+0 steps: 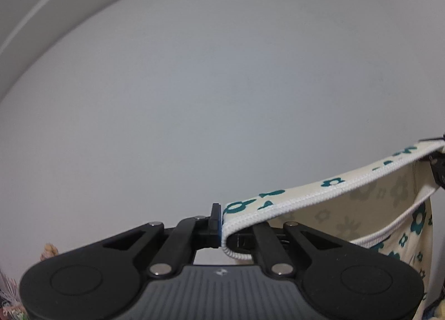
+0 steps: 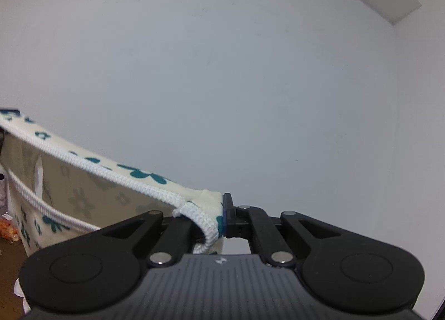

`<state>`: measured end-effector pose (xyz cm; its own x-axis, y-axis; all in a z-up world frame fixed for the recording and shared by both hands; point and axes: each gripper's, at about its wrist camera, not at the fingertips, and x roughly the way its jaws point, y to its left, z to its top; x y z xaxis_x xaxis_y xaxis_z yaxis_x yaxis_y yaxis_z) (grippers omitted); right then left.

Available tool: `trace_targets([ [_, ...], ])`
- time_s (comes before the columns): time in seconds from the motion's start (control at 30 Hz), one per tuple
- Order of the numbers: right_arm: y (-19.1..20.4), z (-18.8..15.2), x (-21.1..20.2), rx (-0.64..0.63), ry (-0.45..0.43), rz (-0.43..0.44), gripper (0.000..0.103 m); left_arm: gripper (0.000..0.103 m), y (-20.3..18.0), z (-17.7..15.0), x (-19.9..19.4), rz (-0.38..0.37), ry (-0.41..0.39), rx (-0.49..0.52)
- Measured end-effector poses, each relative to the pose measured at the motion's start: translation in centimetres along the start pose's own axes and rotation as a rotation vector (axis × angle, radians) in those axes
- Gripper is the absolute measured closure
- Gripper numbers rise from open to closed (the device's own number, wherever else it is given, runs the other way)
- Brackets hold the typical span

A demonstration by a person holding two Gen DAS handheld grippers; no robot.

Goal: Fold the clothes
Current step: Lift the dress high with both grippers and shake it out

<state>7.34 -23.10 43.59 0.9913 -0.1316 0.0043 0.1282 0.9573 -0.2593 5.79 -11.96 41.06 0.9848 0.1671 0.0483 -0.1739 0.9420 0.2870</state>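
While both cameras face a bare pale-grey wall (image 1: pixel 222 83), the left wrist view shows the left claw (image 1: pixel 221 229) pinched tight on one corner of a cream cotton garment printed with teal flowers and edged in white ribbed trim (image 1: pixel 347 189). The trimmed edge runs from that corner up and away to the right, where it meets the dark tip of the right claw (image 1: pixel 438 161) at the frame's edge. The cloth hangs below this line in open air; no desk is visible beneath it.

In the right wrist view, the right claw (image 2: pixel 222 215) is likewise clamped closed on the opposite corner of the floral garment (image 2: pixel 97 192), the white trim bunched at the pinch. Here the edge stretches up and off to the left, sagging slightly along its span, toward the far corner at the frame's border.

The garment's long axis therefore lies straight between the two claws, each holding one end, neither nearer than the other. Judging by this, the cloth is spread for a first fold, and the coming move likely depends on keeping that top edge level while it is lowered or the corners are brought together.
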Motion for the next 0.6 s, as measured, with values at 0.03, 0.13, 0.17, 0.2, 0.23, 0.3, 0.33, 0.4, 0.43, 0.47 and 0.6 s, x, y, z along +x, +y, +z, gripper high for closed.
trace_targets([
  [0.03, 0.1, -0.1, 0.3, -0.003, 0.003, 0.003, 0.103, 0.101, -0.1, -0.2, 0.3, -0.004, 0.011, 0.002],
  [0.13, 0.4, -0.7, 1.5, -0.021, 0.016, 0.004, 0.103, 0.101, -0.5, -0.9, 1.5, -0.007, 0.041, 0.003],
  [0.17, 0.5, -0.9, 2.1, -0.029, 0.026, 0.006, 0.103, 0.101, -0.7, -1.1, 2.0, -0.014, 0.055, -0.002],
  [0.2, 0.7, -1.2, 2.7, -0.035, 0.037, 0.01, 0.102, 0.101, -0.8, -1.3, 2.5, -0.021, 0.07, -0.007],
  [0.23, 0.8, -1.4, 3.3, -0.042, 0.048, 0.014, 0.102, 0.101, -1.0, -1.4, 3.1, -0.022, 0.082, -0.009],
  [0.3, 1.2, -1.9, 4.9, -0.057, 0.072, 0.021, 0.102, 0.101, -1.5, -1.8, 4.4, -0.02, 0.107, -0.009],
  [0.33, 1.5, -2.3, 6.1, -0.063, 0.086, 0.023, 0.102, 0.101, -1.9, -2.1, 5.5, -0.018, 0.123, -0.006],
  [0.4, 2.2, -3.3, 9.2, -0.07, 0.118, 0.021, 0.102, 0.101, -2.7, -2.8, 7.7, -0.015, 0.155, -0.007],
  [0.43, 2.6, -3.8, 10.7, -0.074, 0.134, 0.021, 0.102, 0.101, -3.1, -3.2, 9.0, -0.014, 0.171, -0.011],
  [0.47, 2.9, -4.3, 12.2, -0.078, 0.15, 0.02, 0.102, 0.101, -3.6, -3.8, 10.6, -0.014, 0.19, -0.018],
  [0.6, 4.5, -6.5, 19.0, -0.079, 0.197, 0.006, 0.102, 0.101, -5.5, -6.4, 17.3, -0.003, 0.245, -0.085],
])
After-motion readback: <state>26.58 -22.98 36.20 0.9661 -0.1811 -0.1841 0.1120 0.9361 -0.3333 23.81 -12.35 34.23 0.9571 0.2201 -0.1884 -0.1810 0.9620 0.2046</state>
